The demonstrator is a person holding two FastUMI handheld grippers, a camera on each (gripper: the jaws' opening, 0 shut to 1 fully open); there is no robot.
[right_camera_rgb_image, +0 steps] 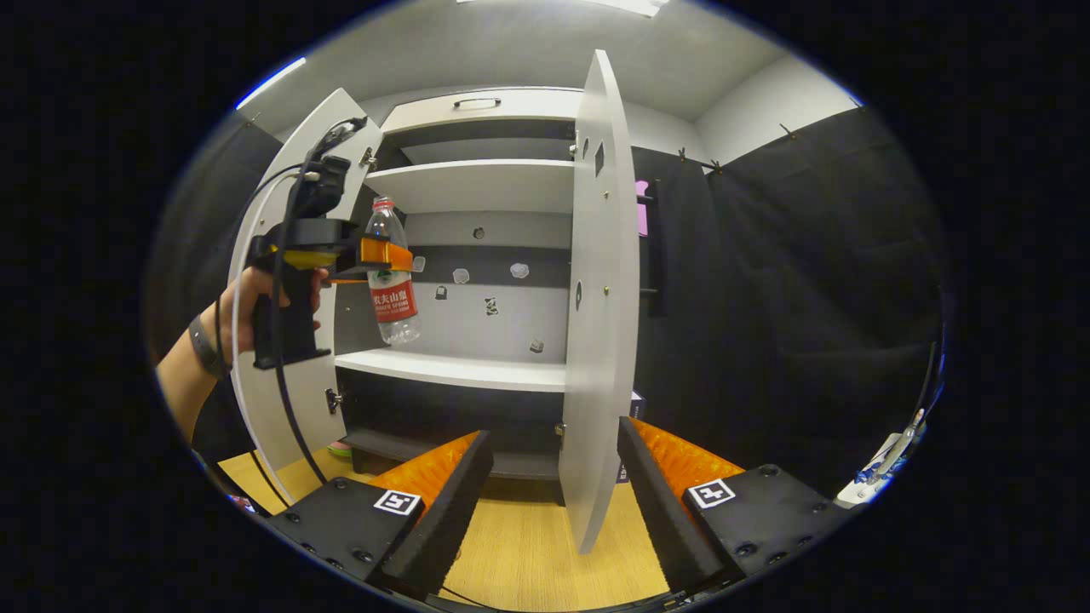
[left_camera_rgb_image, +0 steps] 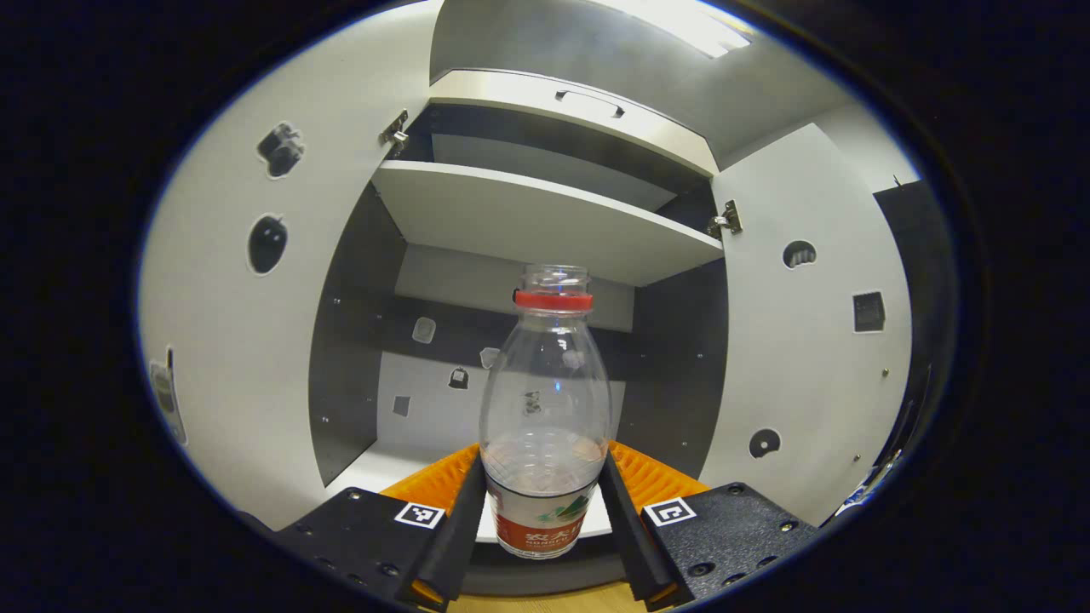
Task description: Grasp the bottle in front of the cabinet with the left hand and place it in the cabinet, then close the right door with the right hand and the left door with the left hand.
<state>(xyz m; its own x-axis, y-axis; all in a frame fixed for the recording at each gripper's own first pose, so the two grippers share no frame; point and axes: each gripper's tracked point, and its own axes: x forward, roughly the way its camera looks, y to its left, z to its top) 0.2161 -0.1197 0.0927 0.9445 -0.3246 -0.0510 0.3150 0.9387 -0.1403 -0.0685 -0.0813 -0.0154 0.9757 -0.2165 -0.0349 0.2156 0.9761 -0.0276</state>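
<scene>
Over at the cabinet's (right_camera_rgb_image: 477, 255) left door (right_camera_rgb_image: 255, 340), a hand (right_camera_rgb_image: 255, 306) grips the handle of the left gripper (right_camera_rgb_image: 383, 254), forearm angled up, gripper level and pointing into the cabinet. Its fingers are clamped on the bottle (right_camera_rgb_image: 392, 272), one on each side of the lower body just above the label. In the left gripper view the bottle (left_camera_rgb_image: 545, 409) stands upright between the fingers, clear plastic, no cap on its open neck, a red ring below the mouth, a red label at the base. It hangs in the air above the front edge of the cabinet's middle shelf (right_camera_rgb_image: 451, 368). Right of it, the right door (right_camera_rgb_image: 600, 298) stands edge-on, open. The right gripper (right_camera_rgb_image: 553, 502) is low before the cabinet, fingers spread wide, holding nothing.
</scene>
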